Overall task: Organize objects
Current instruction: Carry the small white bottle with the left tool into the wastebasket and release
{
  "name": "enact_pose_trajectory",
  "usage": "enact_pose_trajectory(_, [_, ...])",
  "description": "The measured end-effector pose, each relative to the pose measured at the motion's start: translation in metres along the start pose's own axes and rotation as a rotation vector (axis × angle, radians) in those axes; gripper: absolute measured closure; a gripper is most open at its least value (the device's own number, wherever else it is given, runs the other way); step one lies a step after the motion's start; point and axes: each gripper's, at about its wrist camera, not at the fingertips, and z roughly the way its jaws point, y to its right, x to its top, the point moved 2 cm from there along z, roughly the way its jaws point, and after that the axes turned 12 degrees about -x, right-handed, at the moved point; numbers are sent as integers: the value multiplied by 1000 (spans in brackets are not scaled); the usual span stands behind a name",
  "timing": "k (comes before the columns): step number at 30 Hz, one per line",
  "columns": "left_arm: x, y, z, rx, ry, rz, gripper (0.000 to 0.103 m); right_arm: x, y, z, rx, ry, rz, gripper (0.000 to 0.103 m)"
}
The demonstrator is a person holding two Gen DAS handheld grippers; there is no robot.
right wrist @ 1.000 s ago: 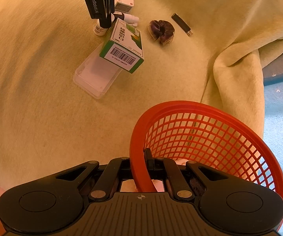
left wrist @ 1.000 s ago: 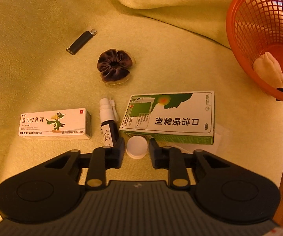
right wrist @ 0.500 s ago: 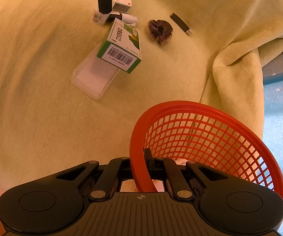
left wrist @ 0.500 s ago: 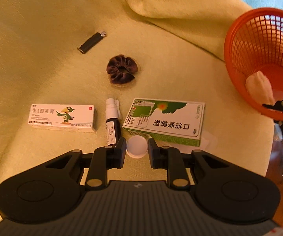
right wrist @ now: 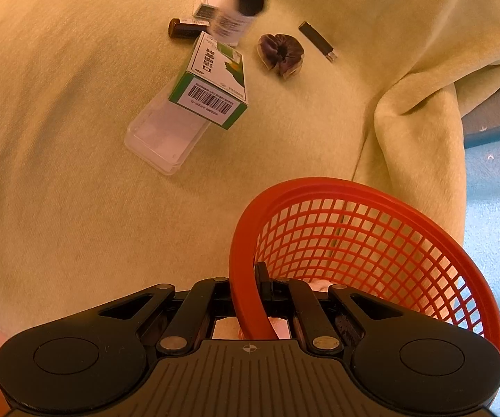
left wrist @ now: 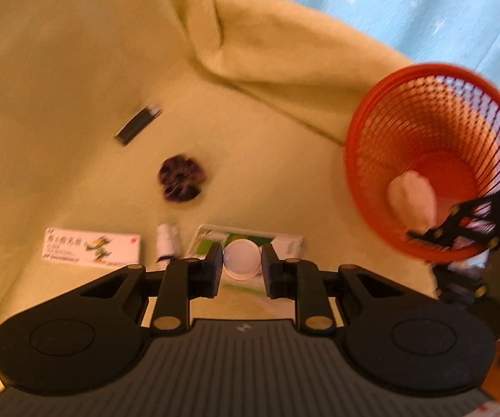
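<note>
Left wrist view: left hand-held gripper (left wrist: 241,267) pinching white round bottle (left wrist: 242,263), aloft—carry level over orange basket (left wrist: 434,160); right wrist view: right hand-held gripper (right wrist: 261,286) clamped on basket rim, hold steady for drop.

My left gripper (left wrist: 242,268) was raised above the cloth, its two black fingers (left wrist: 211,271) closed against the sides of a small white round jar (left wrist: 242,263), which sat squarely between the pads. My right gripper (right wrist: 250,290) was held low and nearly closed, its fingers (right wrist: 262,278) pinching the near rim of the orange basket (right wrist: 364,232), one finger outside the wall and the other inside it.
</note>
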Motion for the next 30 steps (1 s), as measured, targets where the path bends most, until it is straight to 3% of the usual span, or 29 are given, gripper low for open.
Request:
enact_pose_trajectory(15, [72, 74, 19, -321, 77, 36, 84, -5, 2, -3, 0, 9, 11, 102])
enact_pose_trajectory(16, [75, 81, 20, -343, 80, 45, 83, -5, 1, -3, 0, 10, 11, 102])
enact_pose_trajectory(17, [77, 88, 20, -352, 82, 65, 71, -6, 1, -4, 1, 10, 11, 103])
enact_pose_trajectory(18, [79, 94, 20, -348, 85, 90, 59, -6, 1, -3, 1, 10, 12, 103])
enact_pose_trajectory(23, [74, 93, 19, -319, 79, 110, 58, -7, 1, -4, 2, 13, 17, 102])
enact_pose_trajectory(30, [51, 49, 14, -192, 43, 48, 59, -8, 1, -5, 3, 15, 18, 102])
